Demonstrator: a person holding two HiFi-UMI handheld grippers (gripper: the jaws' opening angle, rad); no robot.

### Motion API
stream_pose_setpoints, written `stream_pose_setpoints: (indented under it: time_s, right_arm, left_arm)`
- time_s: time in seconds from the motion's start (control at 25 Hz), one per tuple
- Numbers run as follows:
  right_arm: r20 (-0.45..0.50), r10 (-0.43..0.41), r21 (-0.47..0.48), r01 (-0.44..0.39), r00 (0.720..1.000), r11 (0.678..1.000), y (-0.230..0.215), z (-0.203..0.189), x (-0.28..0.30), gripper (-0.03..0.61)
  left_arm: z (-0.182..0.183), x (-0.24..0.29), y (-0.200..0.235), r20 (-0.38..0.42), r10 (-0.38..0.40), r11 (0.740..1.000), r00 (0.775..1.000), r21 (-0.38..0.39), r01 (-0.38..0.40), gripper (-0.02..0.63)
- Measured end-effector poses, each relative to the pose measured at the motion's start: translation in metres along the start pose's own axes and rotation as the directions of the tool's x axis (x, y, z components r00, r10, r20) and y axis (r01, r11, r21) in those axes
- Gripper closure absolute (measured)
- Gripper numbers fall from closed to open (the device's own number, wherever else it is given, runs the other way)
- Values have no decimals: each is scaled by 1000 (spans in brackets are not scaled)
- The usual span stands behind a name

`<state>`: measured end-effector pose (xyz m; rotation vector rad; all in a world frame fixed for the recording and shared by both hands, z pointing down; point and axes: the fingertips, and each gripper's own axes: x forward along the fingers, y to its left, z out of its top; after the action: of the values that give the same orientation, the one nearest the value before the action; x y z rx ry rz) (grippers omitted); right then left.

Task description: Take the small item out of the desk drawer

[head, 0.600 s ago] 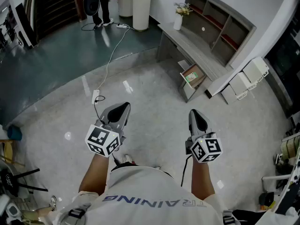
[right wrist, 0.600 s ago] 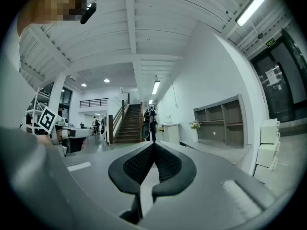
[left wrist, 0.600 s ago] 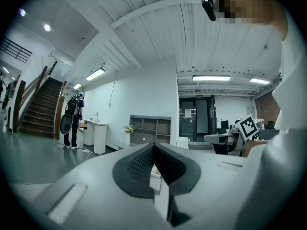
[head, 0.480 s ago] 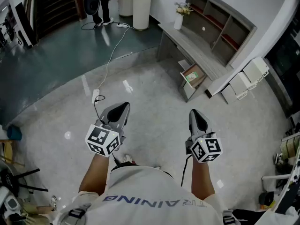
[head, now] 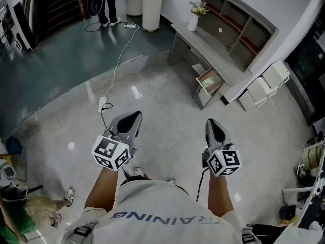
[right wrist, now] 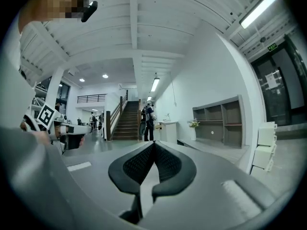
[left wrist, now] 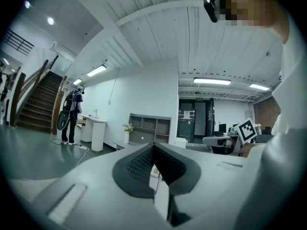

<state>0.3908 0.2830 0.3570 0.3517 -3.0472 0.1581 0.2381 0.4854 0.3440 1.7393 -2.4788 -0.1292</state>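
Task is basically at square one. The person stands out on the open floor [head: 167, 103], well apart from the grey desk [head: 213, 55] at the far right, so the whole thing is left to do: walk over, reach into the drawer, pinch the item, lift it out.

One bit of good news: the drawer [head: 205, 74] under the desk's near end looks already pulled out, brown rim showing. There's a greenish patch [head: 204, 85] inside it, probably the small item, but from this far it's too tiny to say what it is.

Tongs: the left gripper [head: 131, 118] and the right gripper [head: 212, 127] are both pinched fully together with nothing between the pads, each pointing across the room and not at the drawer. In each gripper view the two dark pads meet at the tip.

Materials and shapes:
- Gripper bodies are smooth matte grey plastic, and the pads are black with a fine dotted, rubbery-looking texture. Each curves out and tapers to a point, so closed they make a heart-ish outline.
- Each carries a white marker cube [head: 110, 152] with black square patterns.
- The floor is polished speckled grey stone — shiny enough to throw back the ceiling lights.
- The desk is flat grey laminate with a boxy open shelf unit [head: 238, 27] on top, reddish inside.
- A white vase [head: 193, 22] with pale flowers stands at the desk's far end.
- A thin white cable [head: 119, 60] snakes across the floor.
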Motion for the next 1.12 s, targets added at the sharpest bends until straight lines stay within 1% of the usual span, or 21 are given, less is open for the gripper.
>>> stream_pose_setpoints:
  time_s: [0.28,0.48,0.64,0.72,0.84,0.92,1.04,1.12]
  right_arm:
    - [20,-14,45,13,1000,999,13,-3,15,561]
    - [30,-14,74,12,999,997,36,-8,33,561]
    - [-4,5,77,-5,1000,997,64,-24,48,561]
    - [-25,7,71,-5,1000,997,70,-31,55,561]
    - [-45,9,72,-6,999,997,70,-35,66,561]
    - [-55,9,74,-5,998,997,63,-35,76,561]
    - [-60,10,97,-5,998,995,52,-37,102,561]
    - [-60,30,112,-23,998,993,53,-40,127,561]
  left_arm:
    - [-2,-4,21,-8,-22,1000,1000,-15,22,612]
    - [-5,-14,48,-12,-40,999,999,-27,39,612]
    - [-17,-27,72,-26,-43,998,999,-53,42,612]
    - [-23,-31,81,-26,-42,997,999,-63,40,612]
    - [-28,-31,92,-33,-31,996,999,-82,29,612]
    - [-28,-26,98,-39,-19,996,999,-83,16,612]
    - [-26,-19,114,-37,2,997,999,-75,-5,612]
    - [-26,-17,131,-40,24,997,999,-76,-27,612]
